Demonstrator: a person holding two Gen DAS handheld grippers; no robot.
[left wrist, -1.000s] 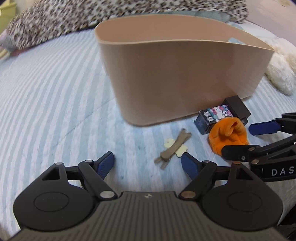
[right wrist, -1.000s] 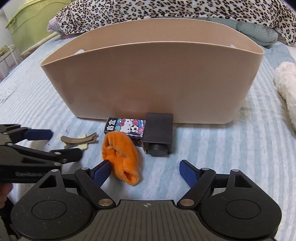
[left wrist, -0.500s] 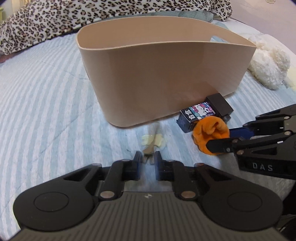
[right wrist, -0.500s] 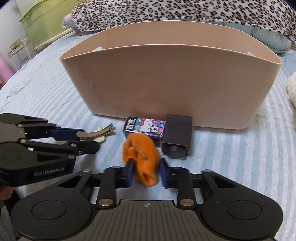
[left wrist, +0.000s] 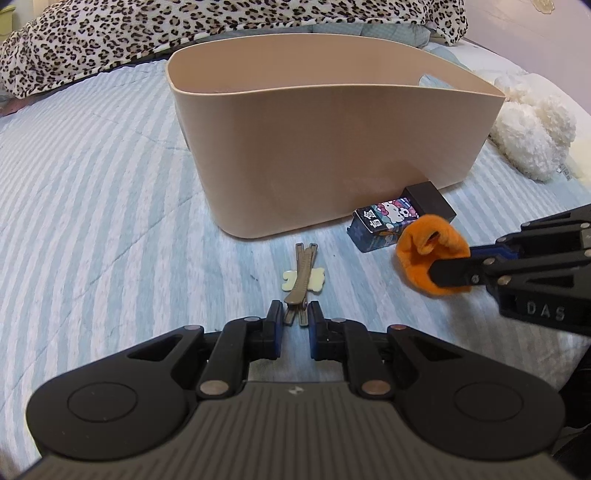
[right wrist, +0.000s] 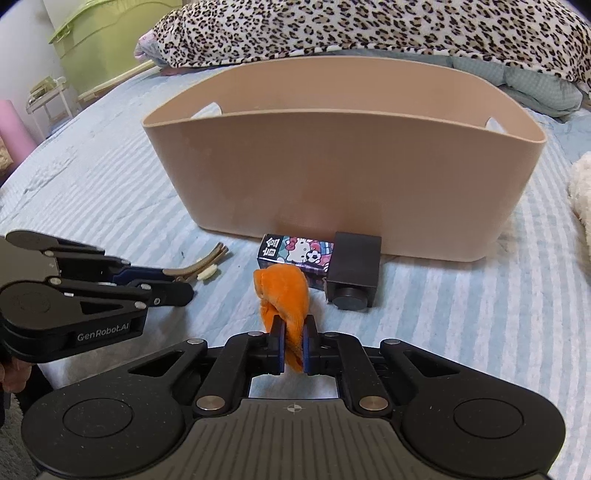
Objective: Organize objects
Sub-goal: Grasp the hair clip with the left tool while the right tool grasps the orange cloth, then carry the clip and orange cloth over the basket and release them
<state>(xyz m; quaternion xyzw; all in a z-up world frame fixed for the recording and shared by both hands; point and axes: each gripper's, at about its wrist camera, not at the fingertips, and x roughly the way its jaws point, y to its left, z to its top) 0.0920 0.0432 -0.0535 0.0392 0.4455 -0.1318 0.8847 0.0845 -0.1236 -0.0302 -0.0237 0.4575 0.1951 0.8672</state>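
Observation:
A tan oval basket stands on the striped bedspread; it also shows in the right wrist view. My left gripper is shut on the near end of a brown hair clip with a cream bow, lifted off the bed; the clip also shows in the right wrist view. My right gripper is shut on an orange plush cloth, held above the bed; the cloth also shows in the left wrist view. A Hello Kitty box and a black box lie against the basket's front.
A white fluffy toy lies right of the basket. A leopard-print blanket covers the far side of the bed. A green cabinet stands beyond the bed at the left.
Both grippers closed from open: the left on the hair clip, the right on the orange cloth. Both have since lifted their objects off the bed and pulled back from the basket.

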